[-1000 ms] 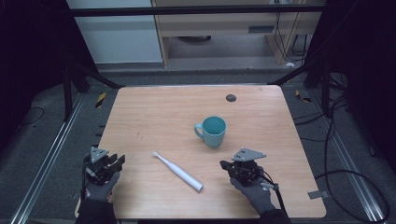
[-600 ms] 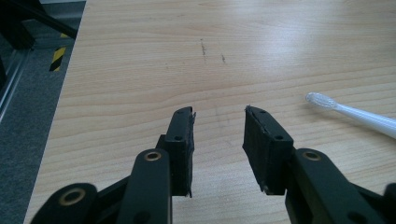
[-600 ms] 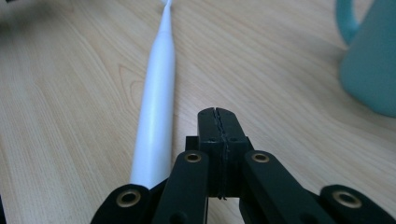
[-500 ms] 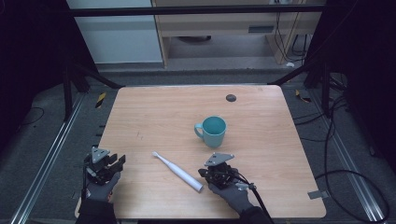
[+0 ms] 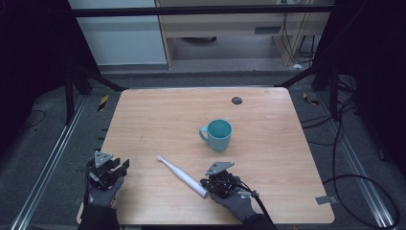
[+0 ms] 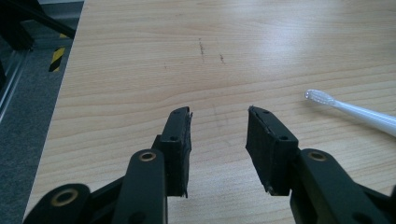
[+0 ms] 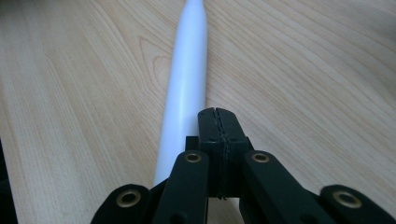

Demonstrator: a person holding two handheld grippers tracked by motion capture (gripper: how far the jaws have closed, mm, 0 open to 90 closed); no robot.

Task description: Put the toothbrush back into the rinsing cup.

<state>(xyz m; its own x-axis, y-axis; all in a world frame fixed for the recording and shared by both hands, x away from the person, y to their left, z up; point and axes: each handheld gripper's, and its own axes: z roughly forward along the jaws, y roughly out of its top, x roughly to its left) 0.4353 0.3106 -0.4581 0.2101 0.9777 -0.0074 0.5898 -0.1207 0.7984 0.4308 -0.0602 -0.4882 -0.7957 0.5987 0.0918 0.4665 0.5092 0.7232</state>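
Note:
A white toothbrush [image 5: 182, 176] lies flat near the table's front, brush head to the far left. My right gripper [image 5: 214, 184] sits at its handle end; in the right gripper view the jaws are shut together with nothing between them, and the white handle [image 7: 187, 79] lies just beside and under them. My left gripper [image 5: 115, 168] rests at the front left corner, open, with bare wood between its pads [image 6: 178, 140]. The brush head [image 6: 320, 97] lies off to its right. A teal mug [image 5: 218, 134] stands upright mid-table, handle to the left.
A small dark round disc [image 5: 236, 100] is set in the wooden table [image 5: 158, 115] near the far edge. Metal frame rails run along both sides, and cables lie on the floor at the right [image 5: 364, 191].
My right gripper has moved left along the front of the table, from the right of the toothbrush to its handle end. The left gripper has stayed put.

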